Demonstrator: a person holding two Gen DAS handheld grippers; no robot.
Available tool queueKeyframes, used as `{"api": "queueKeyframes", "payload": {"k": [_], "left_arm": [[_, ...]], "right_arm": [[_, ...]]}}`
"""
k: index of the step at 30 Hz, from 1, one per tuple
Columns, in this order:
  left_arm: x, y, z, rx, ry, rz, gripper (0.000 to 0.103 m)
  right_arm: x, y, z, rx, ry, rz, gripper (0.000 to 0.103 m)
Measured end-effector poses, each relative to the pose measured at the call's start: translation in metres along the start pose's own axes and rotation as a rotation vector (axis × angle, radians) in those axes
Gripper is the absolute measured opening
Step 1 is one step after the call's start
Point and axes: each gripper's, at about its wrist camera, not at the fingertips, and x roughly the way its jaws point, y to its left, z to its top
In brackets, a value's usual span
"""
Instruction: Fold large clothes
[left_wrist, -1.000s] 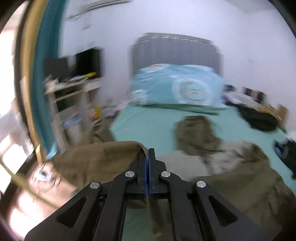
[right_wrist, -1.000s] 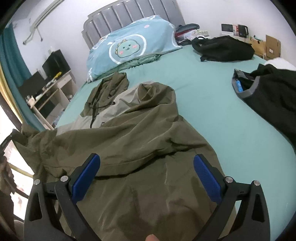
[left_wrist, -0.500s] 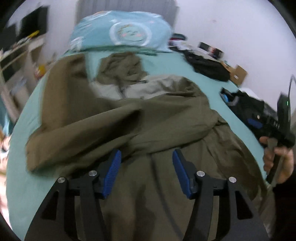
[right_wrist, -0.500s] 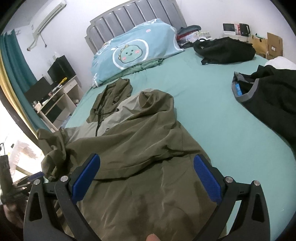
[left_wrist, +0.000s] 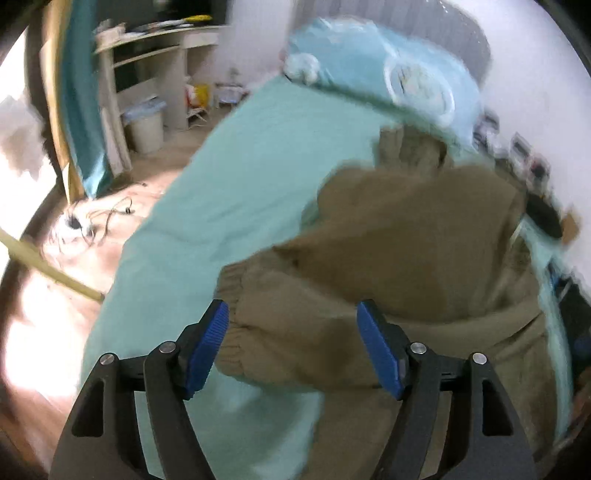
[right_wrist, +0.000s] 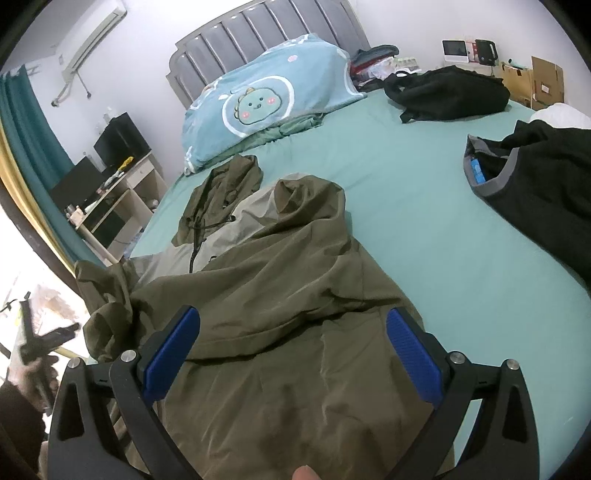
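Your big olive-green hooded jacket (right_wrist: 280, 280) is lying on the teal bedsheet (right_wrist: 424, 229) with both sleeves crossed over the chest, so I'd guess body folds are what's left, and your left gripper (left_wrist: 291, 347) and right gripper (right_wrist: 291, 354) hover spread wide, holding nothing.

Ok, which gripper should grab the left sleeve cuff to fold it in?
Left, probably. The left gripper is open with the ribbed sleeve cuff of the olive jacket right between its fingers. The right gripper, also open, hovers over the jacket's lower body, away from that cuff.
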Motion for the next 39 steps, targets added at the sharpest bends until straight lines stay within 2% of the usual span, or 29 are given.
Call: {"api": "queueKeyframes", "payload": {"k": [2, 5, 9, 10, 12, 13, 15, 20, 22, 25, 28, 31, 33, 36, 39], "left_arm": [[0.019, -0.005, -0.005, 0.056, 0.014, 0.092, 0.076], [0.04, 0.006, -0.012, -0.005, 0.053, 0.154, 0.076], [0.078, 0.017, -0.027, -0.069, 0.229, 0.055, 0.075], [0.08, 0.017, -0.03, -0.057, 0.219, 0.046, 0.074], [0.074, 0.017, -0.03, -0.019, 0.176, 0.037, 0.042], [0.067, 0.02, -0.028, -0.033, 0.157, 0.022, 0.042], [0.043, 0.026, -0.02, -0.035, 0.086, 0.045, 0.035], [-0.045, 0.03, 0.015, -0.067, -0.172, 0.104, 0.034], [-0.085, 0.022, 0.031, -0.066, -0.271, 0.09, 0.034], [-0.148, -0.017, 0.053, -0.013, -0.419, 0.041, 0.034], [-0.192, -0.057, 0.067, 0.033, -0.532, -0.027, 0.034], [-0.216, -0.115, 0.086, 0.103, -0.585, -0.143, 0.034], [-0.218, -0.159, 0.099, 0.165, -0.578, -0.231, 0.034], [-0.204, -0.23, 0.106, 0.258, -0.518, -0.338, 0.035], [-0.169, -0.308, 0.092, 0.376, -0.389, -0.407, 0.038]], "right_arm": [[0.002, 0.001, -0.001, -0.003, 0.0, 0.0, 0.1], [0.003, 0.001, -0.002, -0.012, -0.002, -0.003, 0.1], [0.012, 0.0, -0.005, -0.011, 0.018, 0.008, 0.1], [0.014, 0.0, -0.006, -0.012, 0.021, 0.012, 0.1], [0.015, 0.001, -0.007, -0.019, 0.024, 0.017, 0.1], [0.015, 0.002, -0.007, -0.021, 0.022, 0.017, 0.1], [0.012, 0.003, -0.006, -0.024, 0.014, 0.024, 0.1], [0.004, 0.007, -0.004, -0.039, -0.019, 0.044, 0.1], [0.003, 0.007, -0.004, -0.032, -0.026, 0.048, 0.1], [-0.001, 0.006, -0.002, -0.026, -0.041, 0.052, 0.1], [-0.007, 0.006, 0.002, -0.036, -0.062, 0.042, 0.1], [-0.012, 0.004, 0.005, -0.041, -0.084, 0.029, 0.1], [-0.015, 0.002, 0.007, -0.038, -0.093, 0.028, 0.1], [-0.023, -0.002, 0.012, -0.044, -0.117, 0.006, 0.1], [-0.03, -0.008, 0.017, -0.051, -0.139, -0.033, 0.1]]}}
